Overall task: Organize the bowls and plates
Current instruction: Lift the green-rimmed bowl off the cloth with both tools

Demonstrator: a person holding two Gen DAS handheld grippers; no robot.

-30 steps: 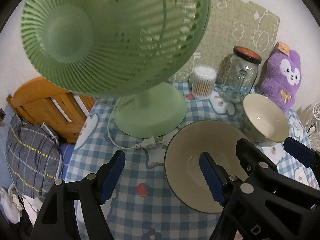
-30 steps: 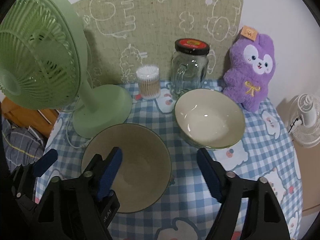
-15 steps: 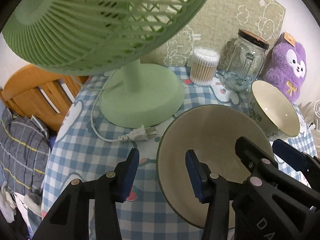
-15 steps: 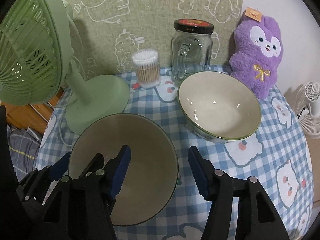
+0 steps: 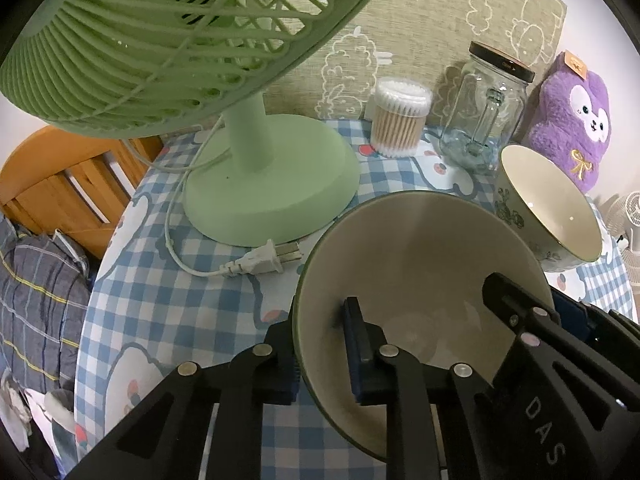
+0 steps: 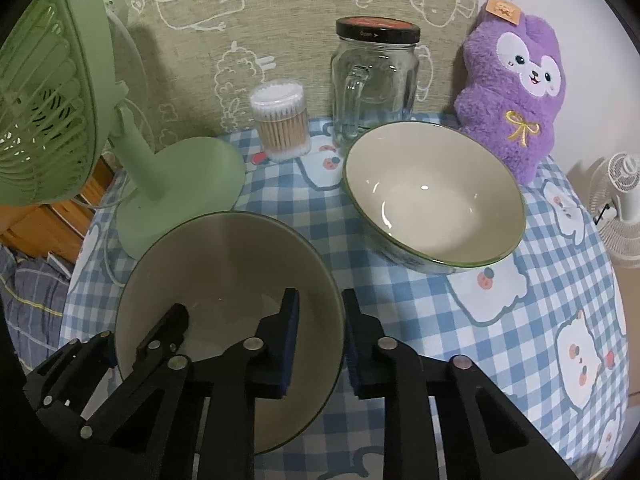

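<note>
Round tabletop (image 6: 560, 280) under a blue-and-white checked cloth with cartoon prints; beige printed board against the far wall. Far edge: green fan (image 5: 272, 184), cotton-swab tub (image 6: 282, 120), lidded glass jar (image 6: 374, 88), purple plush (image 6: 516, 92).

Near bowl (image 6: 224, 264) sits at near left on the tabletop. Left gripper (image 5: 320, 360) is clenched on its left rim, one pad inside, one outside. Right gripper (image 6: 320, 340) is closing on the right rim, wall between its pads, which look pressed to it. A two-sided grip probably serves to lift the wide bowl level, likely for stacking with the second bowl (image 6: 434, 200), which stands just right and farther back, clear of the first.

Fan plug (image 5: 264, 260) lies loose just beside the near bowl's left rim; the cord could snag.

Hidden: near bowl's underside and near rim behind the gripper arms; no plates in view. Contact with the cloth cannot be confirmed.
</note>
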